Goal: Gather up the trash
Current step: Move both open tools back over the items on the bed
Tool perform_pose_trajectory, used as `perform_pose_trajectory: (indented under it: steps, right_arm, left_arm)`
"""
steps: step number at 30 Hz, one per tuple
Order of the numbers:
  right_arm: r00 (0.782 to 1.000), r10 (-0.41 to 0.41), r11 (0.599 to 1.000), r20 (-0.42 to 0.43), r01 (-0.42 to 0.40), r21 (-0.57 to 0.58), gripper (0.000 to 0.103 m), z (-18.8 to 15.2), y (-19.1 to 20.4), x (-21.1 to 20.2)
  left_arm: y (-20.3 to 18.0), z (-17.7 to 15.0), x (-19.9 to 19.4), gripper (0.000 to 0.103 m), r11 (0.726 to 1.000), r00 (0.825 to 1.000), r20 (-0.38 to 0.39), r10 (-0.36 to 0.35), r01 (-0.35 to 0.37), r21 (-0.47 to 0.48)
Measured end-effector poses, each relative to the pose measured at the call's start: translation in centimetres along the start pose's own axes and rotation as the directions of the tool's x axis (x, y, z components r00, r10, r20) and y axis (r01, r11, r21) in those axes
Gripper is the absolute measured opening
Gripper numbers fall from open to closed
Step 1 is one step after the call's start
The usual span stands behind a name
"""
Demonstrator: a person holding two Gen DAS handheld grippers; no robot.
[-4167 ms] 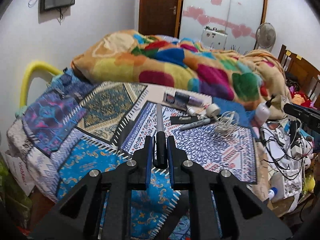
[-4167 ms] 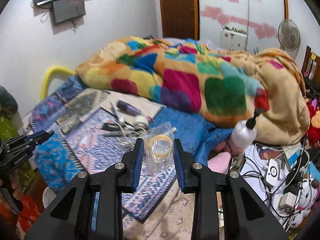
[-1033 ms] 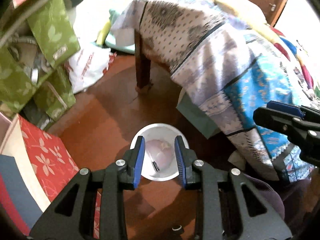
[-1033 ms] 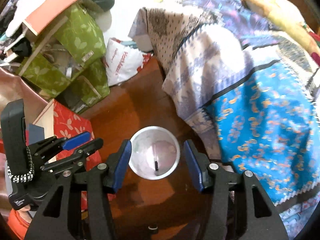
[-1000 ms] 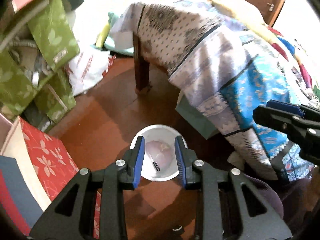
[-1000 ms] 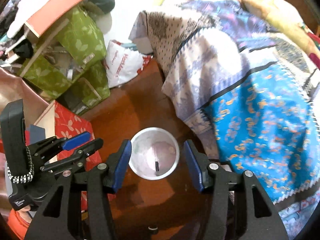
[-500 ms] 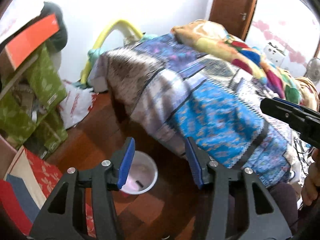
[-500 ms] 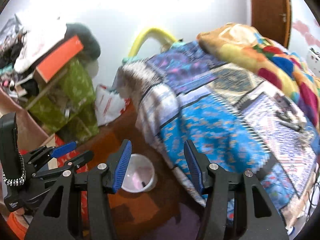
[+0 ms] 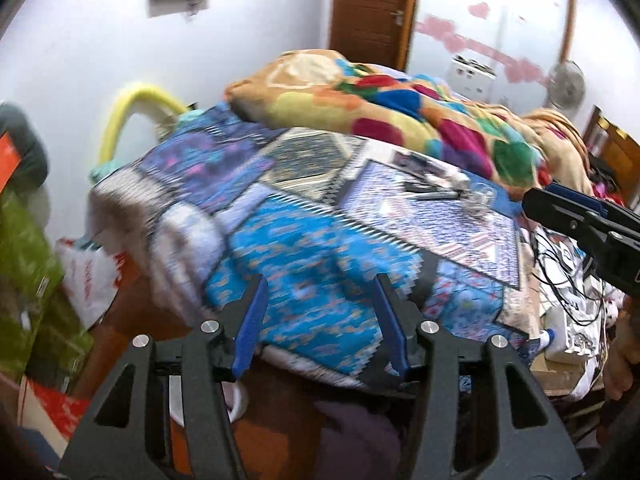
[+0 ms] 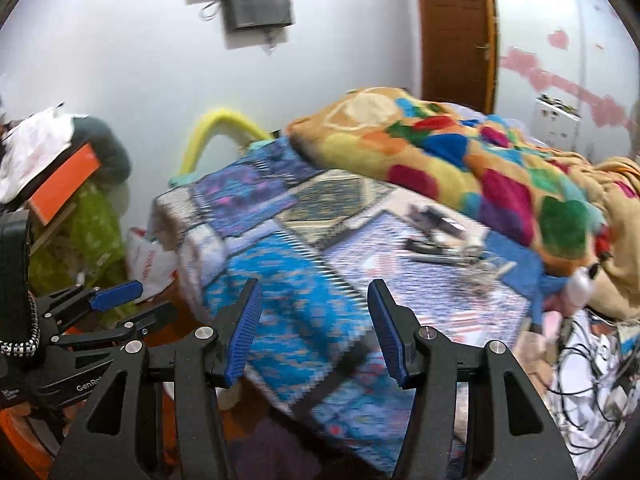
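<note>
My left gripper [image 9: 322, 320] is open and empty, raised in front of the bed's near edge. My right gripper [image 10: 316, 328] is open and empty too, and it shows at the right of the left wrist view [image 9: 576, 220]. Several small items, pens and a crumpled clear wrapper [image 9: 444, 188], lie on the patterned bedspread [image 9: 304, 248] far ahead; they also show in the right wrist view [image 10: 448, 248]. The white trash bowl [image 9: 236, 398] on the floor is mostly hidden behind my left fingers. Both views are blurred.
A colourful blanket [image 9: 400, 120] is heaped at the back of the bed. Green boxes [image 10: 88, 232] and a white plastic bag [image 9: 92, 276] stand on the floor at left. Cables and chargers [image 10: 592, 360] lie at right. A brown door [image 9: 372, 12] is behind.
Both grippers have swung up from the white bowl on the floor toward the bed top. The left jaws have opened wider. The items held 4 s ago are gone from both.
</note>
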State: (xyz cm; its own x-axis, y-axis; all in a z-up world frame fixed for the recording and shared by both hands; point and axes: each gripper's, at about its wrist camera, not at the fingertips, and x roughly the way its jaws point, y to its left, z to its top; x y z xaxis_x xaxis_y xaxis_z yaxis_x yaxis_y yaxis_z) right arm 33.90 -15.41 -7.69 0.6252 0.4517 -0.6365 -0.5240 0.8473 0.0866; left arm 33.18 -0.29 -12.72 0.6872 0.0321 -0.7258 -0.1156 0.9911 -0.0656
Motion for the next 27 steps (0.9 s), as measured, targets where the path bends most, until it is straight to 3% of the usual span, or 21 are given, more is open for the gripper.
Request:
perform_pose_trajectory:
  steps: [10,20,27]
  right_arm:
    - [0.988,-0.149,0.982,-0.040,0.152,0.110,0.051,-1.0,-11.1,0.5]
    - [0.967,-0.213,0.955,-0.139,0.236,0.177,0.051,-2.4,-19.2,4.4]
    - [0.966,-0.180,0.948,-0.184,0.220,0.229,0.051,-2.0,-23.6,8.5]
  left_arm:
    - [-9.1,3.1,6.7,0.055,0.986,0.990,-0.054,-0.129,0.134,0.099]
    - [-16.5,5.1,15.1,0.055,0.955,0.956,-0.165,-0.244,0.266,0.130]
    - [-18.7,7.1,20.6,0.055,0.947,0.936,-0.197,-0.292,0.311,0.073]
